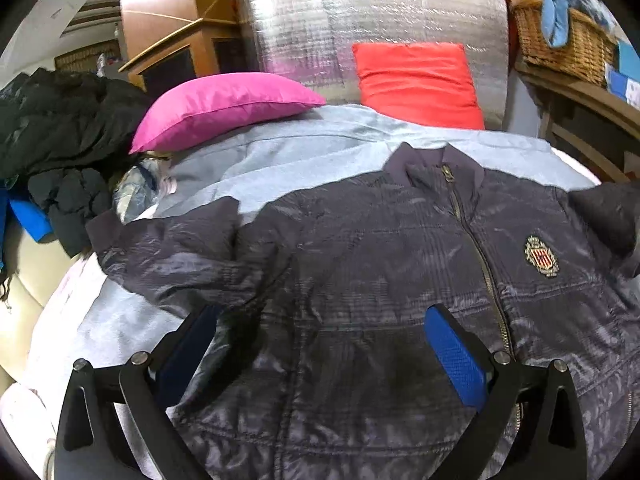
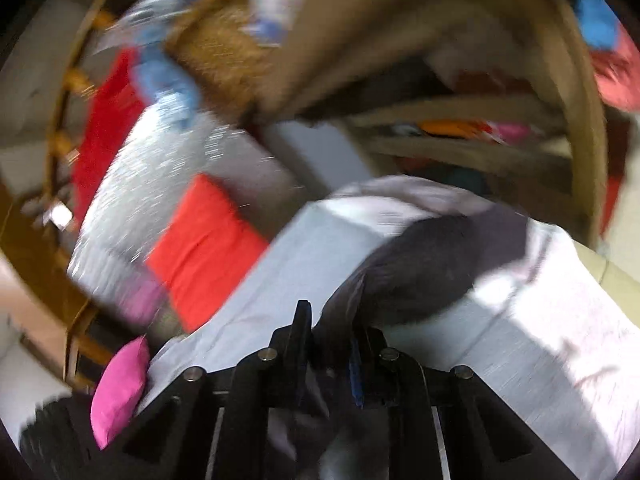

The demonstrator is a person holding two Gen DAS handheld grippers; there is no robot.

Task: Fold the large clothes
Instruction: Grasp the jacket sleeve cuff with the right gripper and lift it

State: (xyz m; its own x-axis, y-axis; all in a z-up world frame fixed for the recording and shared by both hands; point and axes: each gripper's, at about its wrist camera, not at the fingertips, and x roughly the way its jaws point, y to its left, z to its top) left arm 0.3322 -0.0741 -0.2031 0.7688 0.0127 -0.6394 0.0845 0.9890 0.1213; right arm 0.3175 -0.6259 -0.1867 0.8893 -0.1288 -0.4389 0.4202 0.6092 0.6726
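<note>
Navy jacket under left tool (spread).

pale blue sheet over bed; silver quilted foil panel behind; brown wooden cabinet left; woven wicker basket on wooden shelf right.

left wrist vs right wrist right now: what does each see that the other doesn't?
Left wrist only: the jacket spread front-up, its zipper and chest crest, the black clothes pile, and the open left tool above the fabric.

Right wrist only, blurred: the right tool shut on a dark fold of the jacket, and shelves behind.

Both: pink pillow, red cushion, silver padding, wicker basket, pale sheet.
</note>
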